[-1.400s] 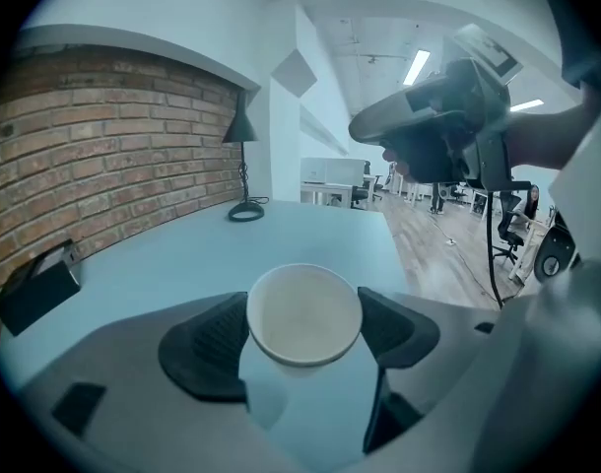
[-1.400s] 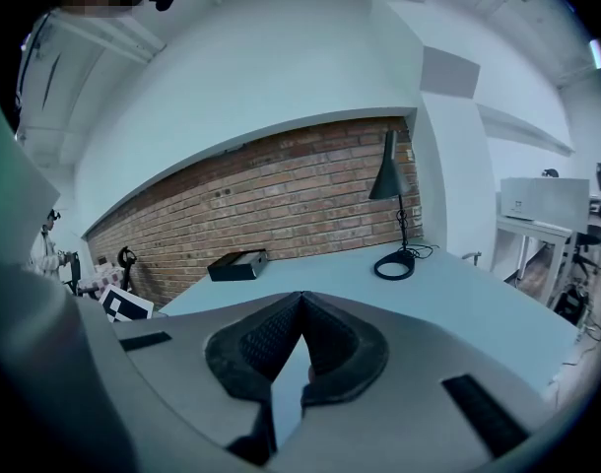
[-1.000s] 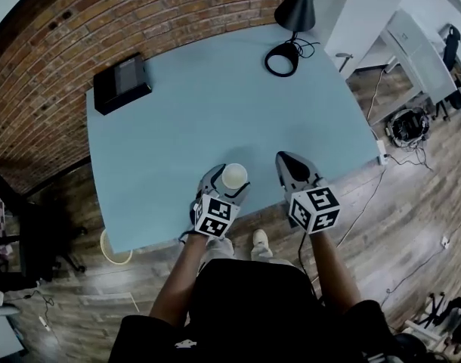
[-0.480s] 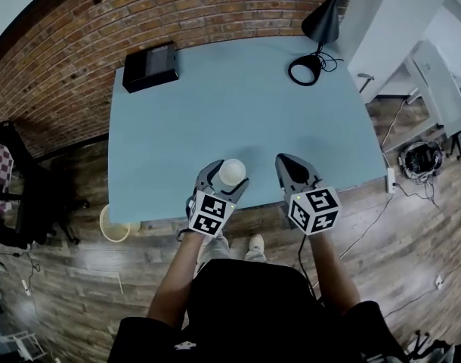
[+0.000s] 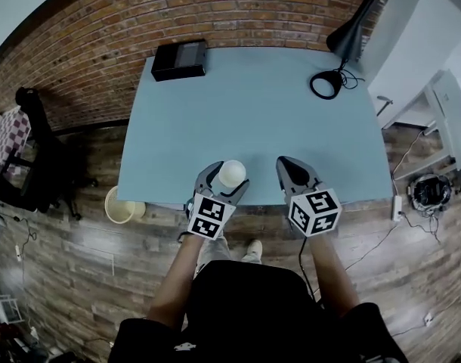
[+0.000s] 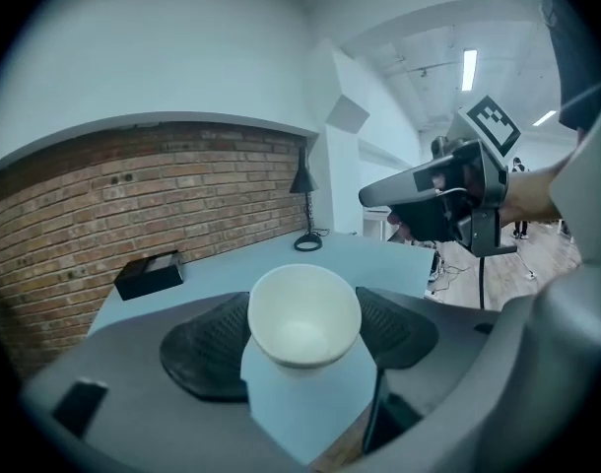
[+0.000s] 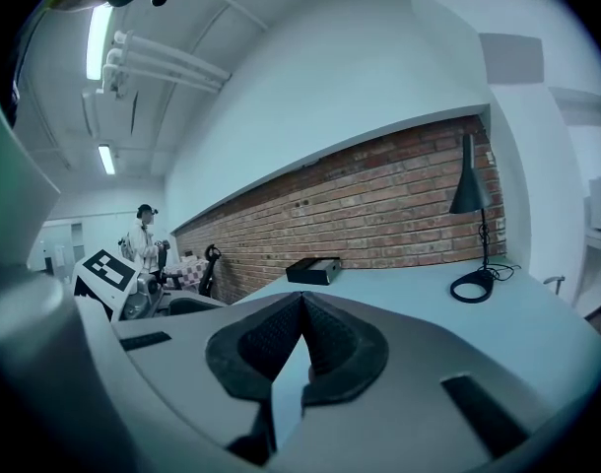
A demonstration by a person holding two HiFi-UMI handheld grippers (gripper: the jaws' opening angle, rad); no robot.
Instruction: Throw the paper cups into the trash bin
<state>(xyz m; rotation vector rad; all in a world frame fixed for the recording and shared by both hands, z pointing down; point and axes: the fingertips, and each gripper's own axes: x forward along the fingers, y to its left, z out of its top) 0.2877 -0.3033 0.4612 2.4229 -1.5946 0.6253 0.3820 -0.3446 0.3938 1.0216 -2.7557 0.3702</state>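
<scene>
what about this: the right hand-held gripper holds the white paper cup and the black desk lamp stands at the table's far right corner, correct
Wrong gripper: the white paper cup is held in the left hand-held gripper, as the left gripper view shows; the right hand-held gripper is shut and empty. The black desk lamp does stand at the far right corner of the light blue table.

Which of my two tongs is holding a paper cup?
The left tongs, closed on a white paper cup; the right tongs are shut and empty.

Box [image 5: 180, 59] and lamp [image 5: 348, 36] occupy table's [image 5: 253, 123] far corners.
</scene>
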